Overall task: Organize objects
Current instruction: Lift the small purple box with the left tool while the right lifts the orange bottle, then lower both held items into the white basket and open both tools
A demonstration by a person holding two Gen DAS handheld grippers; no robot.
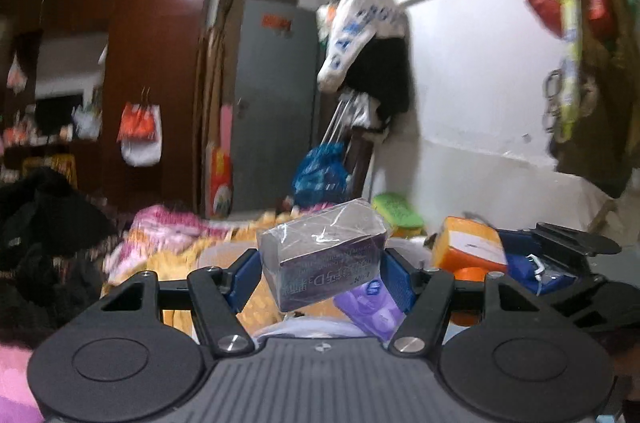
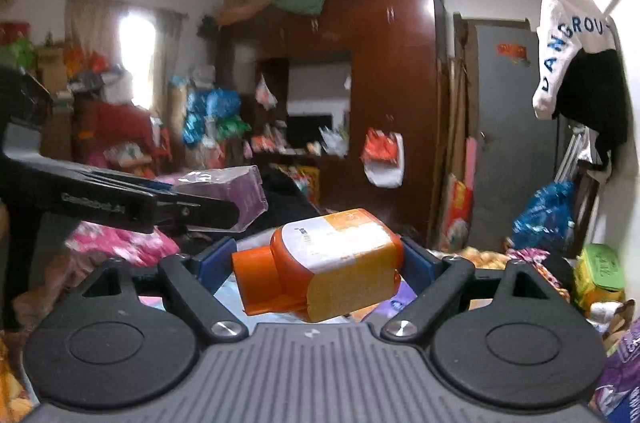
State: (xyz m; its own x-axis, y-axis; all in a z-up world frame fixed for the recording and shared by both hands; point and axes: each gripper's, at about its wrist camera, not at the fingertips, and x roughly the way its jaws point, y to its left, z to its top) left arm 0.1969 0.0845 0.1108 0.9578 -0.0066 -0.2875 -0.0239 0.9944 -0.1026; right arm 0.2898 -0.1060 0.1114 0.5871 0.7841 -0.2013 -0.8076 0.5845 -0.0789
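Observation:
My left gripper (image 1: 322, 273) is shut on a purple box wrapped in clear film (image 1: 324, 255) and holds it up in the air, tilted. My right gripper (image 2: 318, 261) is shut on an orange bottle with an orange cap and a white label (image 2: 328, 263), lying sideways between the blue pads. In the right wrist view the left gripper (image 2: 192, 209) reaches in from the left with the purple box (image 2: 236, 193). In the left wrist view the orange bottle (image 1: 470, 249) and the right gripper (image 1: 568, 247) show at the right.
A purple packet (image 1: 372, 305) lies below the left gripper. A green box (image 1: 398, 213) sits by the white wall. A patterned bedspread (image 1: 168, 235) with black clothes (image 1: 44, 223) lies on the left. A brown wardrobe (image 2: 384, 95), a grey door (image 1: 276, 103) and hanging bags stand behind.

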